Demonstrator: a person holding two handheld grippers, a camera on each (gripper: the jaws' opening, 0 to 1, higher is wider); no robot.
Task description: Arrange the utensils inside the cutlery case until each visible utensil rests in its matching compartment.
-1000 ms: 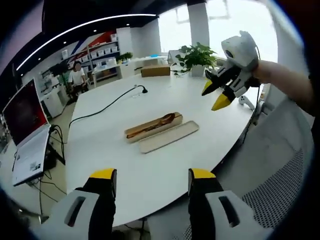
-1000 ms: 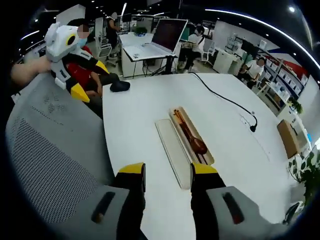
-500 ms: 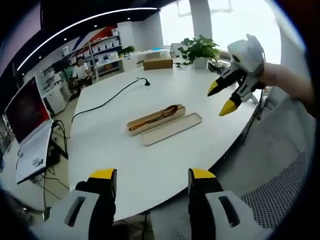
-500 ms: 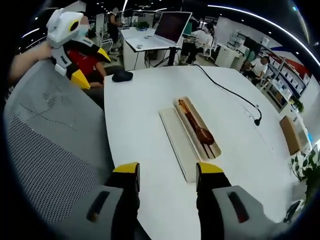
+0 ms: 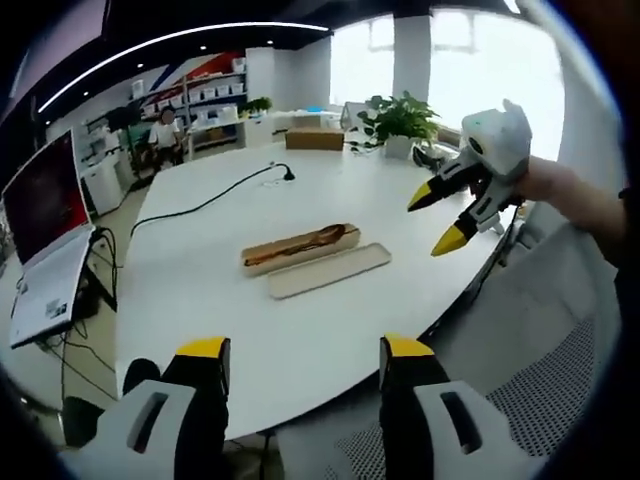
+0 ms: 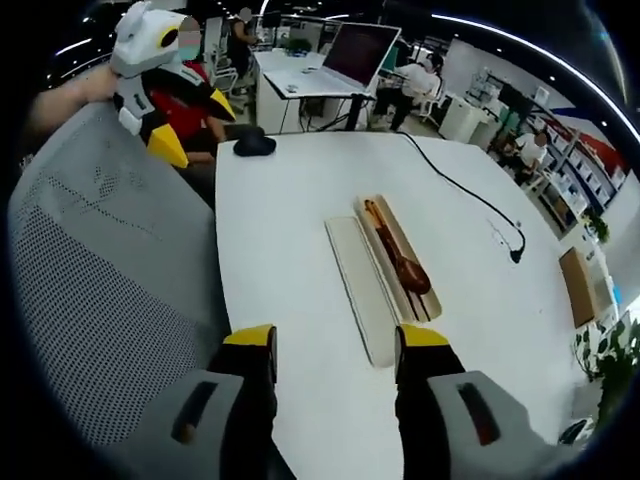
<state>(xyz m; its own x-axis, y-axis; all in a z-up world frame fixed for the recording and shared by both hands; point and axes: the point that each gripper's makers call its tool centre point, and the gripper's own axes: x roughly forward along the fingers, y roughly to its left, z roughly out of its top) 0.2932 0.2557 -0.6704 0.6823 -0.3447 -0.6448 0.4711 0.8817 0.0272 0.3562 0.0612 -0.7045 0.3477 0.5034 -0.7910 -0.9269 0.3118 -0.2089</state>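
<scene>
The cutlery case lies open near the middle of the white tabletop. Inside the cutlery case a wooden spoon and what looks like dark chopsticks lie lengthwise; I cannot tell the compartments apart. The flat lid lies on the tabletop just beside the cutlery case, parallel to it, on the side toward the person.

The left tool is held in the air before the edge of the tabletop, well apart from the cutlery case, its jaws spread and holding nothing. The right tool is also held above the tabletop edge, on the lid's side of the cutlery case, its jaws spread and empty.

Beyond the cutlery case a black cable runs across the tabletop. A grey mesh chair stands at the tabletop edge, on the lid's side of the cutlery case.
</scene>
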